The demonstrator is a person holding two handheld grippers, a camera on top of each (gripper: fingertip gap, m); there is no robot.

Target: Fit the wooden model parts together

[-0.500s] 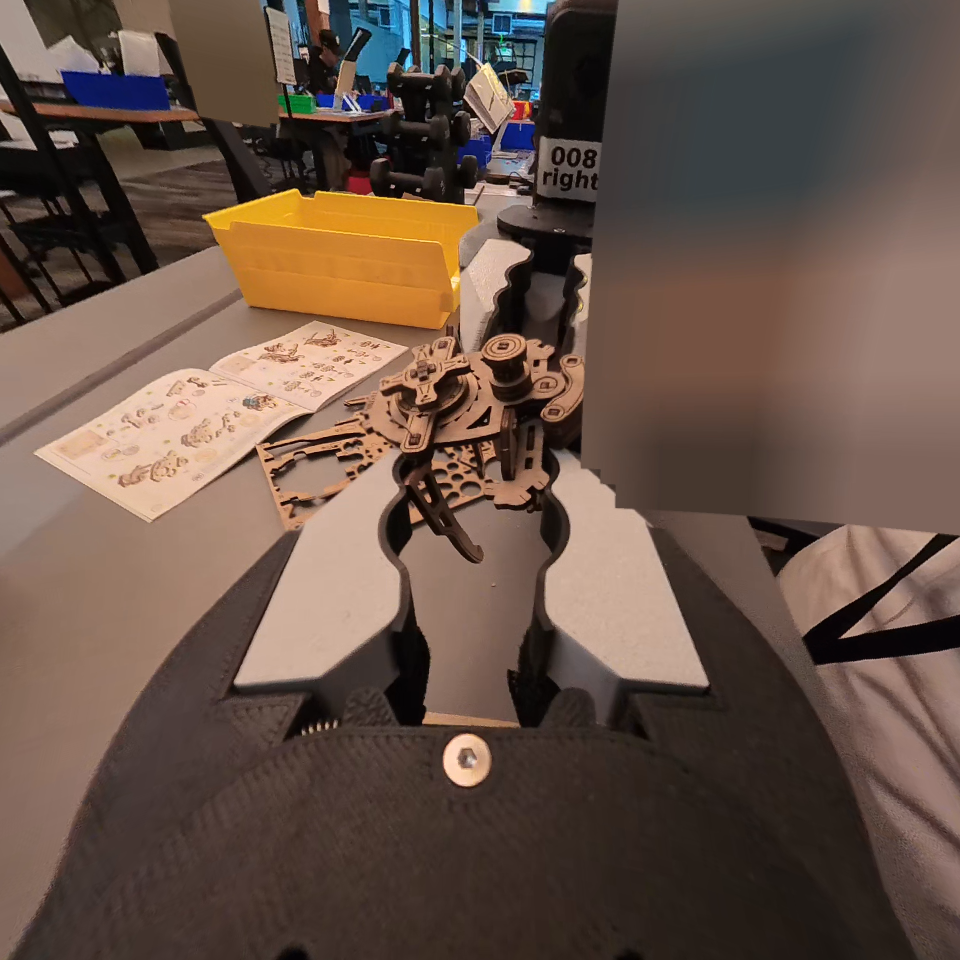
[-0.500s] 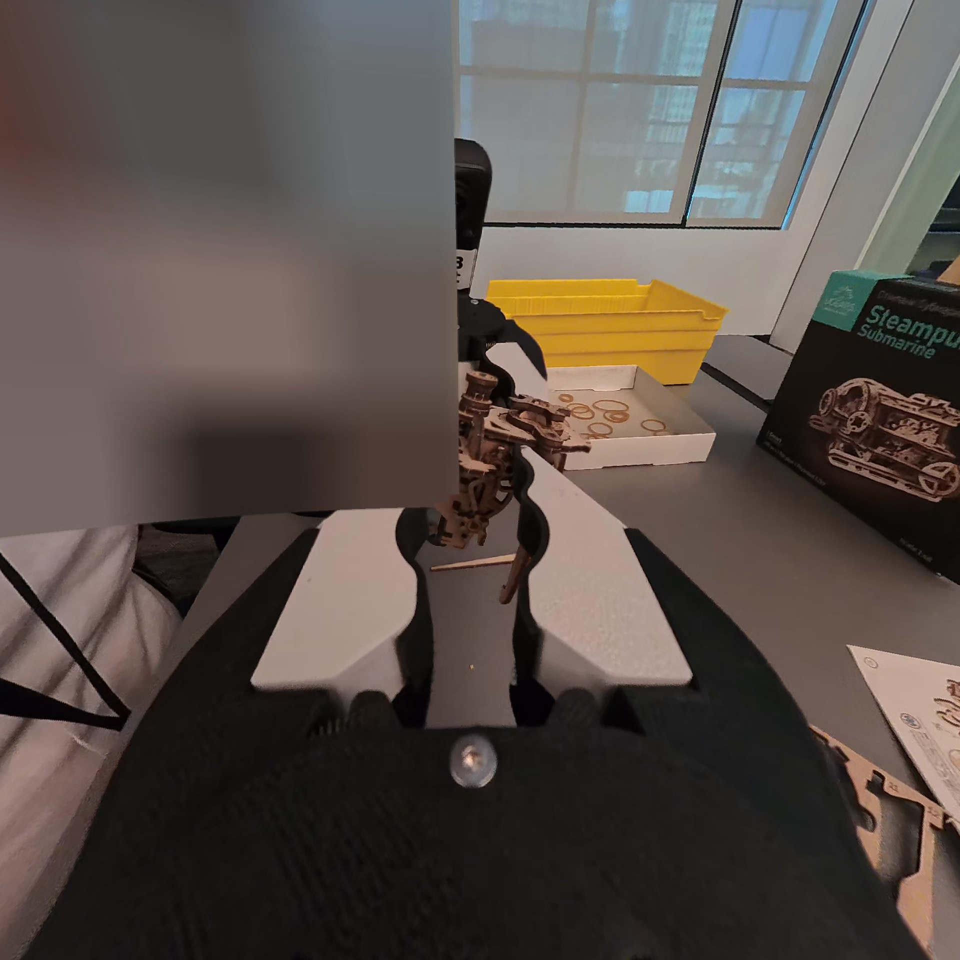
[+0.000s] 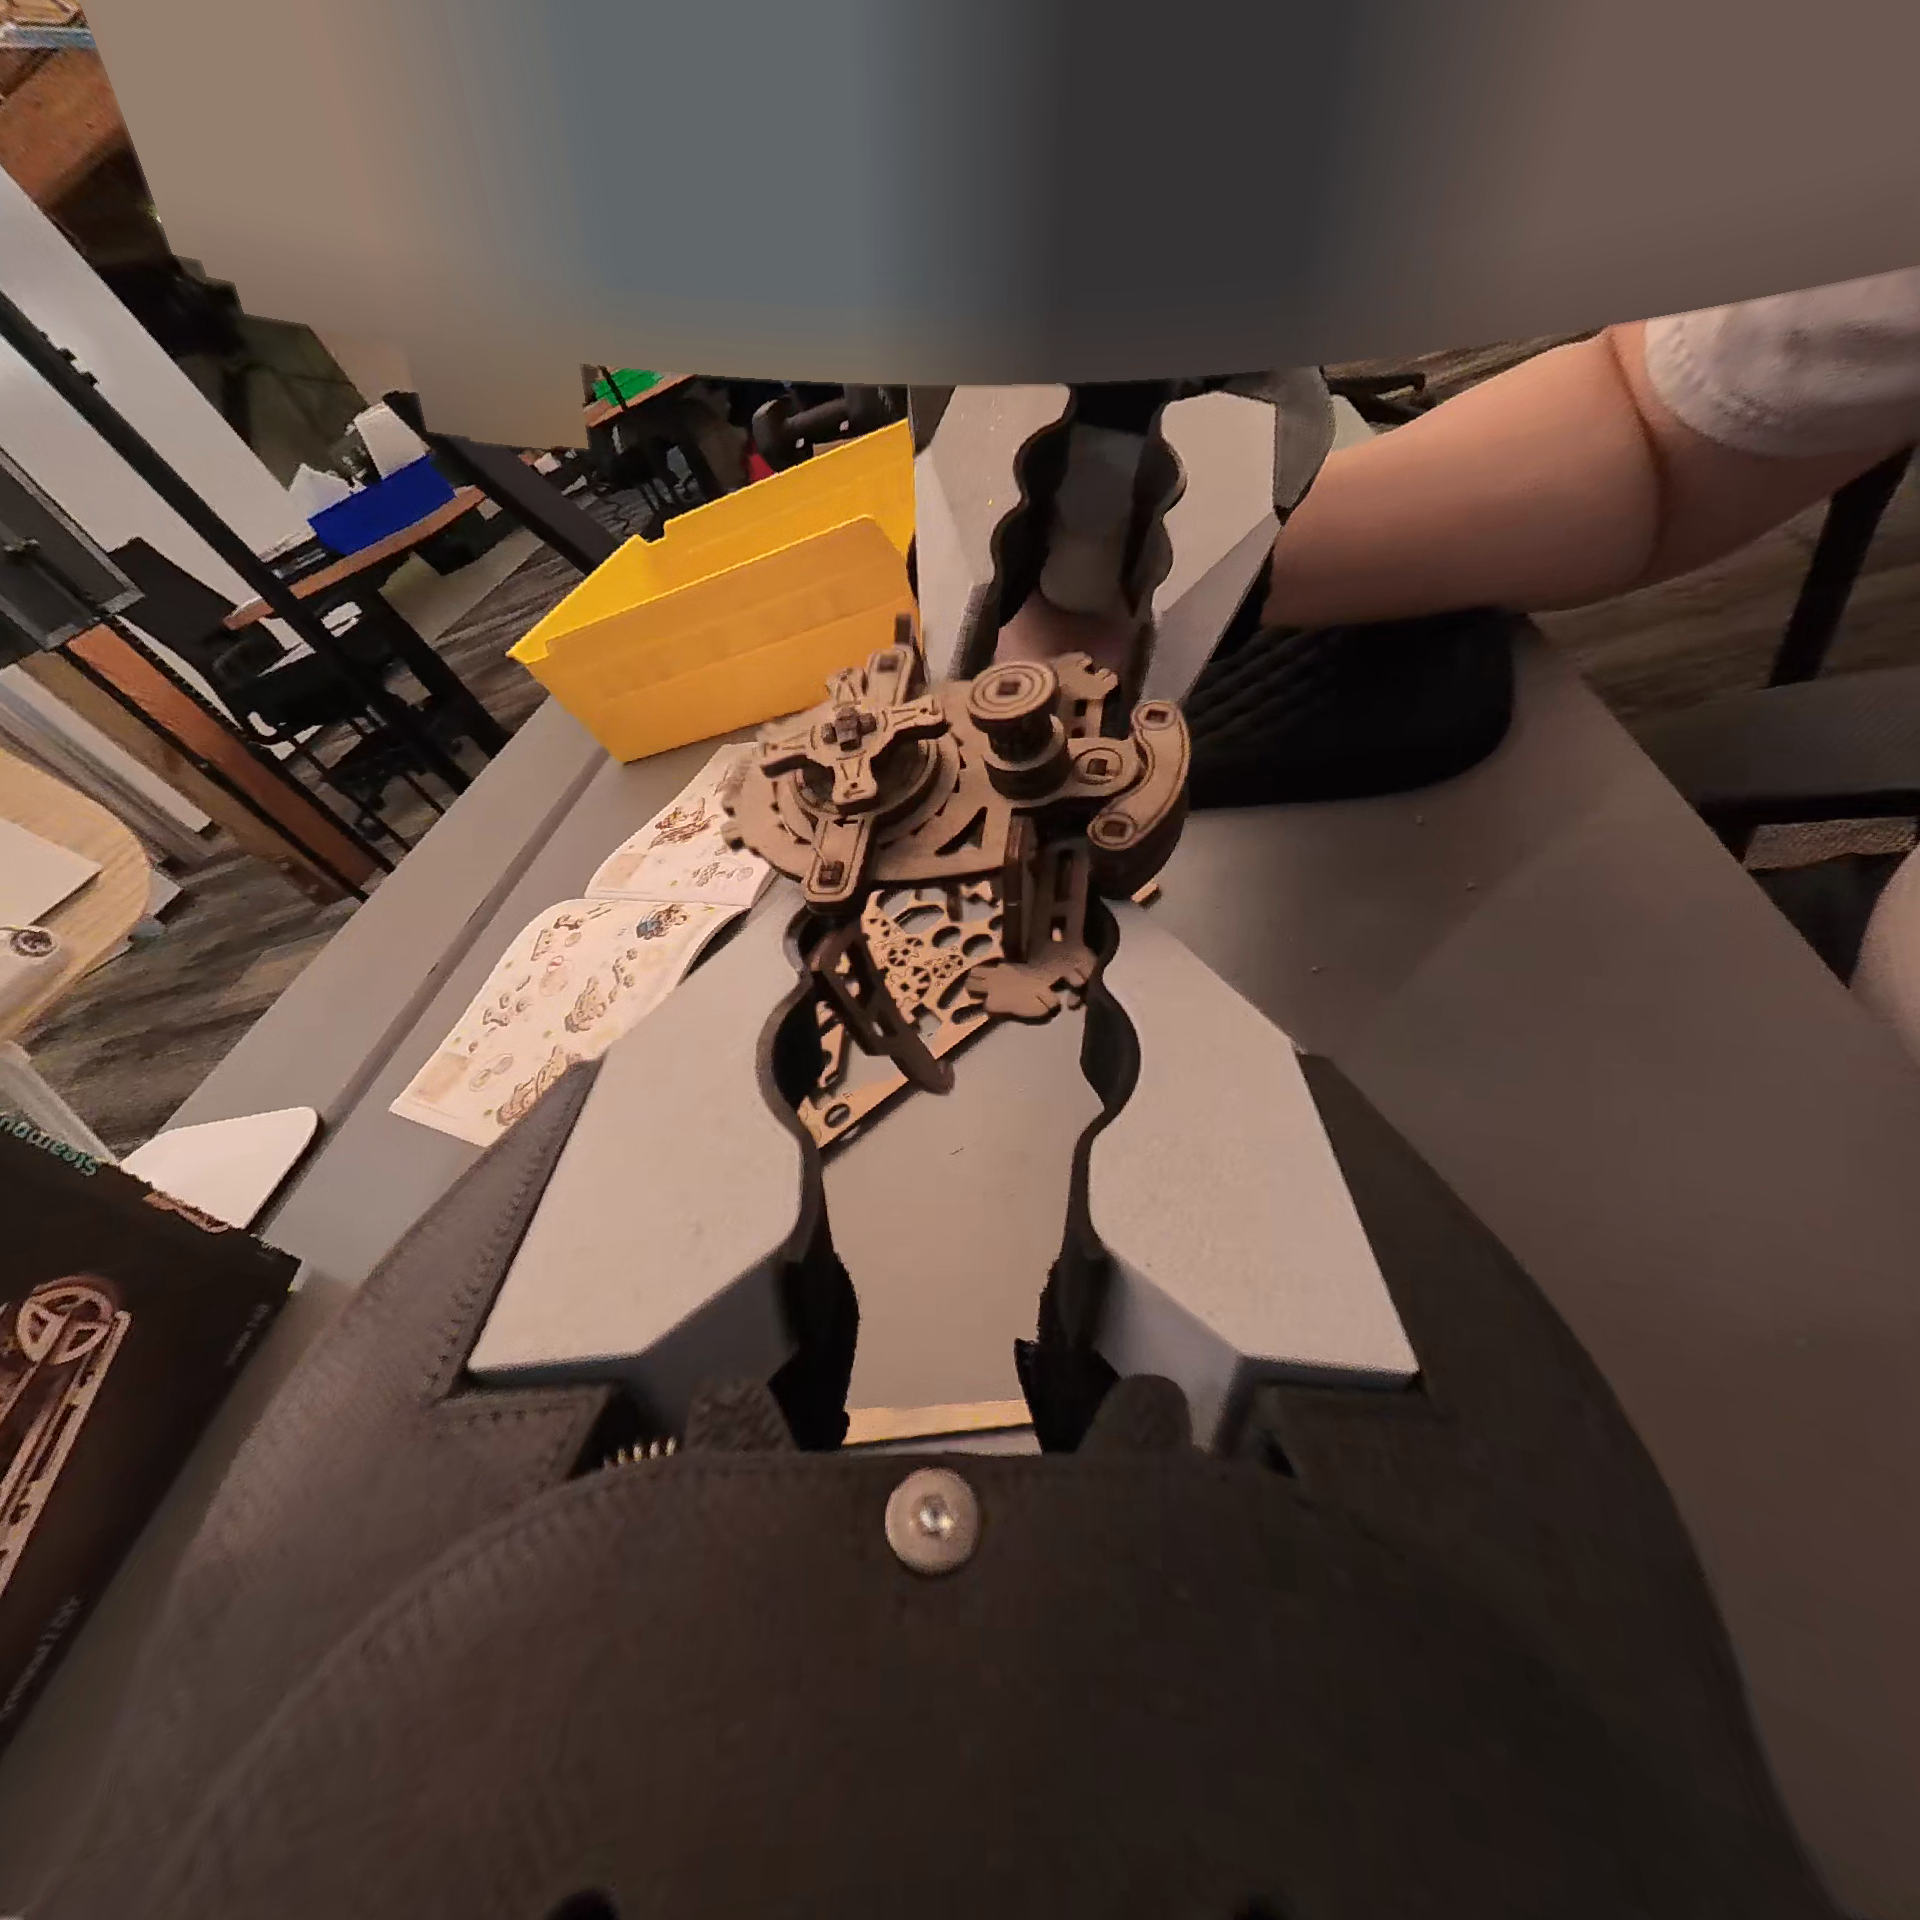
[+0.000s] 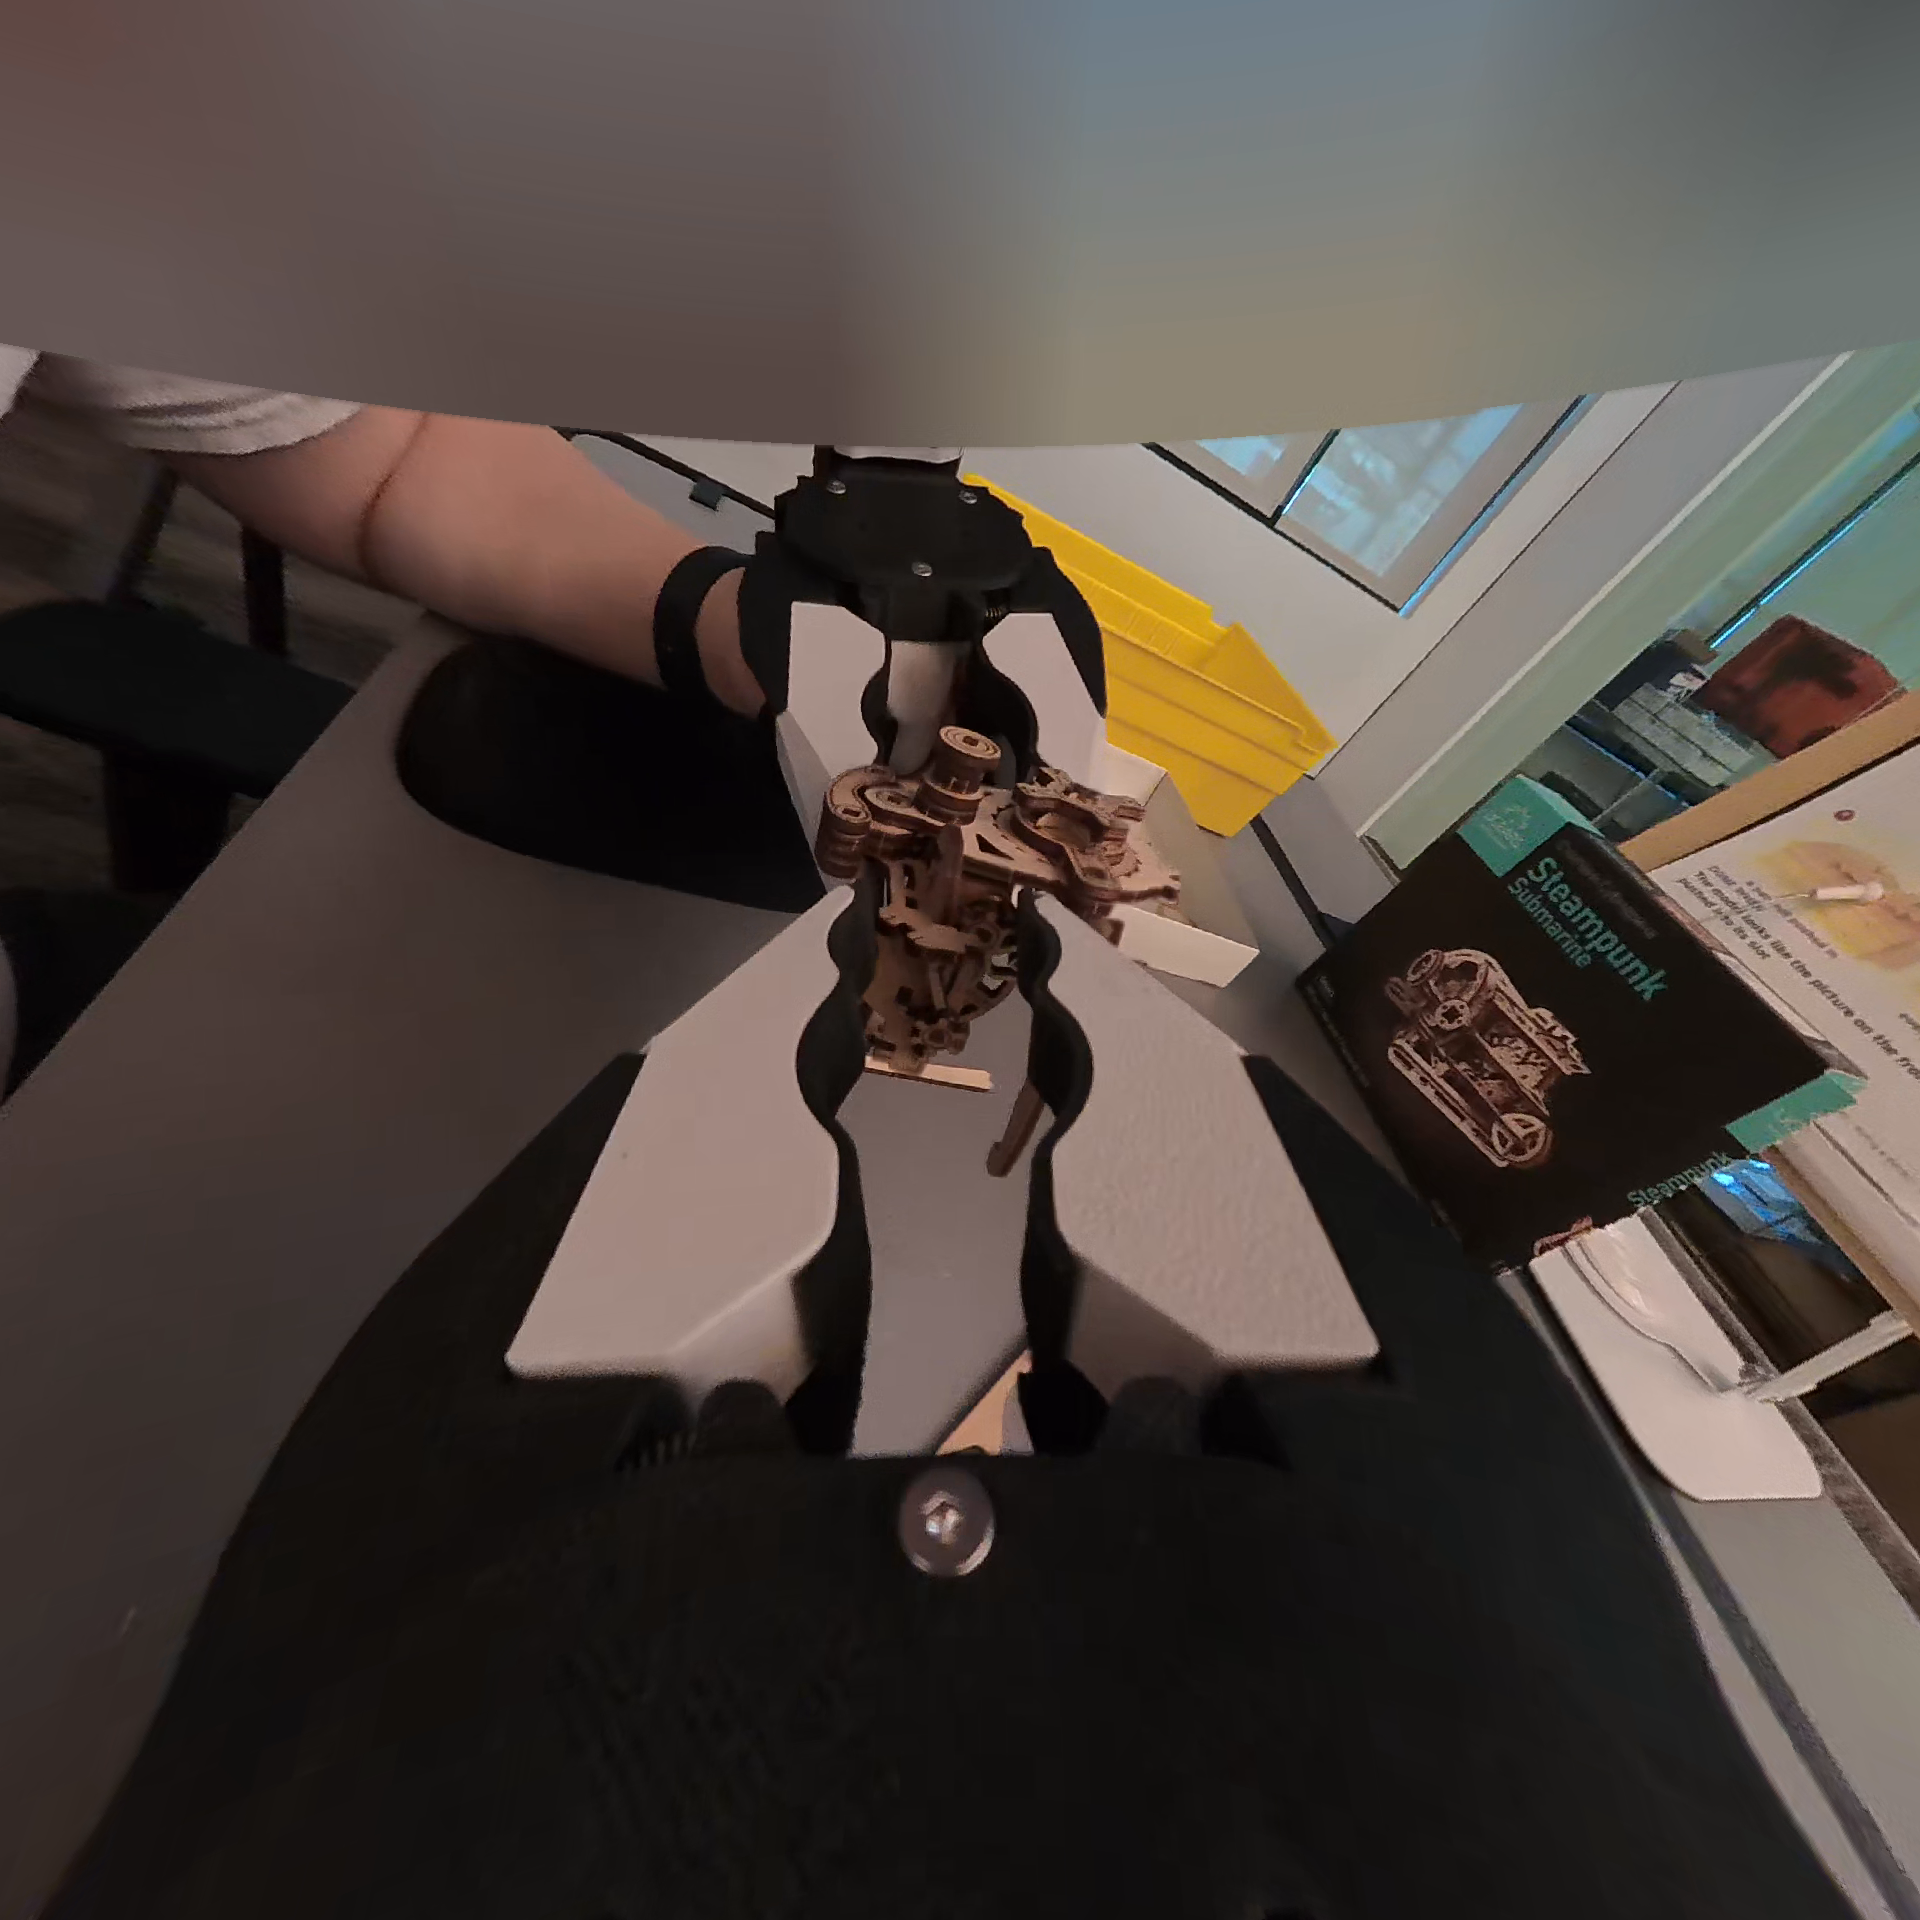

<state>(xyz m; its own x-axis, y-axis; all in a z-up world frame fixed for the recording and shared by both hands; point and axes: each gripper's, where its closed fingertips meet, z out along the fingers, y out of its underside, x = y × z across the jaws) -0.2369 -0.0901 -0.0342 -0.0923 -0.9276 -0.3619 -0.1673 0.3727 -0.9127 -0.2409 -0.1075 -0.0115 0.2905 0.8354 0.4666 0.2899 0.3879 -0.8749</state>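
Note:
A brown wooden model (image 3: 883,769) of gears and plates hangs in the air between my two grippers. My left gripper (image 3: 945,935) is shut on its lower frame. My right gripper (image 3: 1081,623) comes in from the far side and grips its upper end. In the right wrist view my right gripper (image 4: 940,914) is shut on the wooden model (image 4: 914,935), and my left gripper (image 4: 940,717) faces it from the far side. A curved wooden arm (image 4: 1023,1127) hangs loose from the model's underside. A cut-out wooden parts sheet (image 3: 873,1101) lies on the table below.
An open instruction booklet (image 3: 561,997) and a yellow bin (image 3: 727,644) lie on the grey table (image 3: 1455,1039). The dark kit box (image 4: 1507,1018) stands at the right, a white tray (image 4: 1195,951) behind the model. A person's arm (image 3: 1507,499) and a black pad (image 4: 582,769) are at the table edge. My two grippers' fingertips are within a few centimetres of each other.
Both grippers have risen and tilted with the model held between them, so both views now look down on the table. Both grips are unchanged.

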